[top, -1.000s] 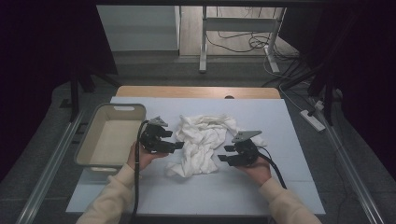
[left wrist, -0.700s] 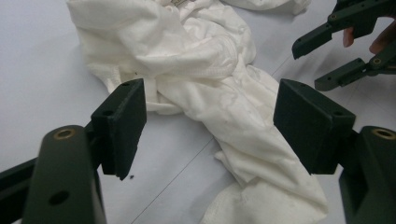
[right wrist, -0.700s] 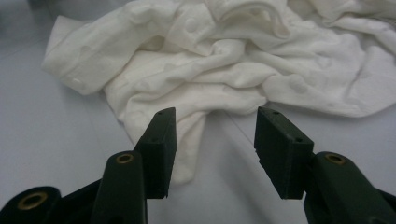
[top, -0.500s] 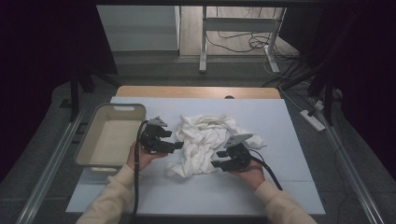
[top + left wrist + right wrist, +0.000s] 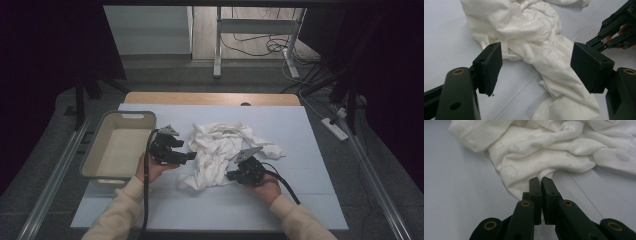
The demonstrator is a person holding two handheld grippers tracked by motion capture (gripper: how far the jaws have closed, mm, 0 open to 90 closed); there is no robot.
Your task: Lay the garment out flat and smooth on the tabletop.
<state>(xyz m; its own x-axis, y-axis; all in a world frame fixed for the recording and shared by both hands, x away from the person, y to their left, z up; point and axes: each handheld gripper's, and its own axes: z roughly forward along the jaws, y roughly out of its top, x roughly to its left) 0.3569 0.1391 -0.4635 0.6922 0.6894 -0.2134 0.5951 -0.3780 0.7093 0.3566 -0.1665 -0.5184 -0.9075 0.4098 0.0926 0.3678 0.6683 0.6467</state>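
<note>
A beige bin (image 5: 116,150) sits at the left of the frame. Beside it the left gripper (image 5: 189,157) hovers with jaws spread wide, gripping nothing. At centre lies the white cloth (image 5: 220,150), rumpled and creased. The right gripper (image 5: 540,180) has just been closing, jaws clenched on the cloth's edge.

White cloth (image 5: 220,152), crumpled, faint tone-on-tone round spots, between both grippers. Left gripper (image 5: 184,157) black, matte dark pads, brass-coloured rivets, grey plate on top. Right gripper (image 5: 231,176) black, same brass rivets, grey plate, black cable trailing. Pale blue-grey mat (image 5: 310,165) beneath both grippers, thin seam lines. Beige bin (image 5: 100,150) just left of left gripper. Sleeves (image 5: 117,215) behind grippers cream, possibly pale yellow in dim light. Light wood table edge (image 5: 210,98) beyond cloth.
</note>
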